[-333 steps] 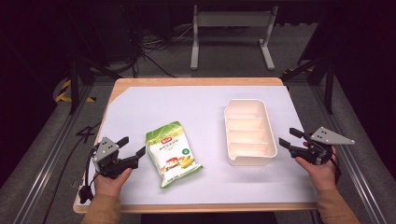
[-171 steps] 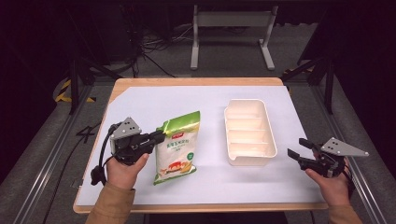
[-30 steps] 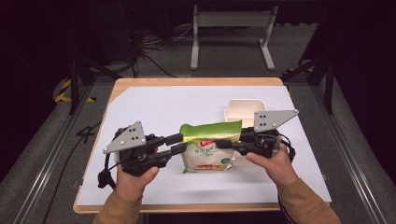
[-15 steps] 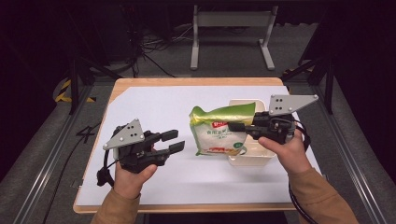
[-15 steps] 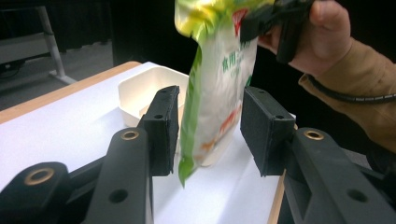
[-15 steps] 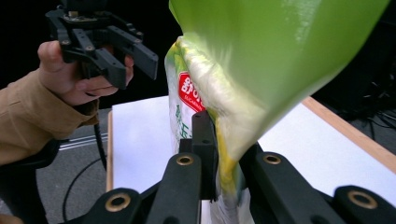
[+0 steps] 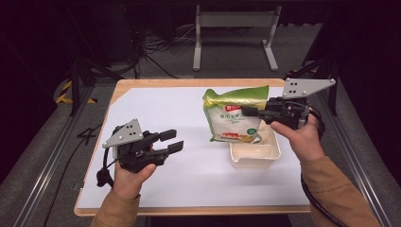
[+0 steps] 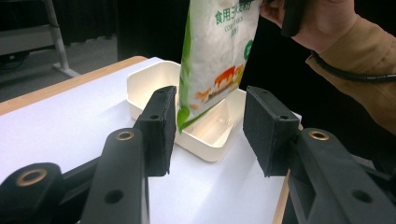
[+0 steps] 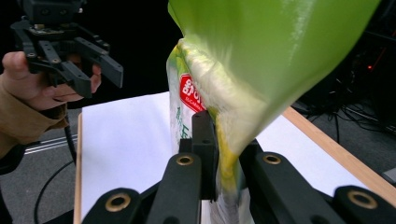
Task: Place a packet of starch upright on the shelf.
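High view, right gripper [image 7: 249,112]: it is clamped on the right edge of the snack bag [image 7: 235,113], jaws pinched tight on the film, so that the bag is carried by one seam and hangs freely.
High view, snack bag: it is held upright in the air over the far end of the white tray [image 7: 255,153], at the right of the table [image 7: 156,118]; its lower edge is seen just above the tray, which suggests it is being brought in for lowering.
High view, white tray: a shallow white container, near the right edge of the table; nothing is seen lying in the visible near part, and the far part is hidden by the bag.
High view, left gripper [image 7: 171,141]: it is held at the near left, well apart from the bag, jaws partly spread with nothing between them; the jaws have just been opening.
Left gripper view, jaws: two black pads are set apart; the bag and tray are seen beyond them, not gripped.
Left gripper view, tray [image 8: 154,79]: its bare floor is seen under the hanging bag [image 8: 215,60]; whether the bag's bottom corner touches the floor cannot be told.
Right gripper view, grip: the bag's [image 9: 261,60] edge is squeezed between the closed jaws, and the green film billows above them.
Right gripper view, far left: the left gripper [image 9: 100,74] is seen, open and unloaded.
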Motion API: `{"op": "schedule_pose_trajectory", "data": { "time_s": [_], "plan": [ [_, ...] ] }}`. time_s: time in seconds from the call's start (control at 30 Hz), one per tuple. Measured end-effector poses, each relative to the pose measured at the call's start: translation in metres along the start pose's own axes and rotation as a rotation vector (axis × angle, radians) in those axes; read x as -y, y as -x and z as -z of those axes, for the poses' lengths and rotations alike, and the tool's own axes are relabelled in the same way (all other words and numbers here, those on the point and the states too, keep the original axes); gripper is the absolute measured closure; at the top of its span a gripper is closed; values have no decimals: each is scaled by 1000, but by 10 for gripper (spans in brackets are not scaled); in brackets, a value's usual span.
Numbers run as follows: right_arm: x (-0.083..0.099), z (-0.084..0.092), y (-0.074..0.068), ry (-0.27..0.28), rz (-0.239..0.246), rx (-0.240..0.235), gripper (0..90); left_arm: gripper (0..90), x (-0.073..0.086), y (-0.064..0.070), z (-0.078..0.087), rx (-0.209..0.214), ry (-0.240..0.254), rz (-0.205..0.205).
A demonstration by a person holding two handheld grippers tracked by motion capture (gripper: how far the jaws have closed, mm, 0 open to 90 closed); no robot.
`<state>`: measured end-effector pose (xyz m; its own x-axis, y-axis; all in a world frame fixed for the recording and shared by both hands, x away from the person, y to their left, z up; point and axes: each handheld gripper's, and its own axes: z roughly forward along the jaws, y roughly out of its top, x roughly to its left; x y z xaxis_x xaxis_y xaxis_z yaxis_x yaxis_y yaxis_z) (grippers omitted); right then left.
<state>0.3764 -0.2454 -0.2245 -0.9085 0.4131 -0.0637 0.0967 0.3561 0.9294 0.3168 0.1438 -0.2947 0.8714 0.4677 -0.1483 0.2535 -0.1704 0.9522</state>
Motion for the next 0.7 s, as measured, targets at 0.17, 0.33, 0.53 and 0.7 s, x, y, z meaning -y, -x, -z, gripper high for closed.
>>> {"op": "schedule_pose_trajectory", "data": {
  "time_s": [0.17,0.33,0.53,0.7],
  "plan": [
    [2,6,12,7,-10,22,838,541,2,-3,0,-6,-9,10],
    [3,10,19,14,-11,41,838,532,4,-6,1,-15,-10,16],
    [1,15,28,17,-7,59,838,525,7,-7,3,-20,-13,33],
    [2,17,33,-1,-11,79,838,521,8,-8,4,-27,-16,36]
  ]
}}
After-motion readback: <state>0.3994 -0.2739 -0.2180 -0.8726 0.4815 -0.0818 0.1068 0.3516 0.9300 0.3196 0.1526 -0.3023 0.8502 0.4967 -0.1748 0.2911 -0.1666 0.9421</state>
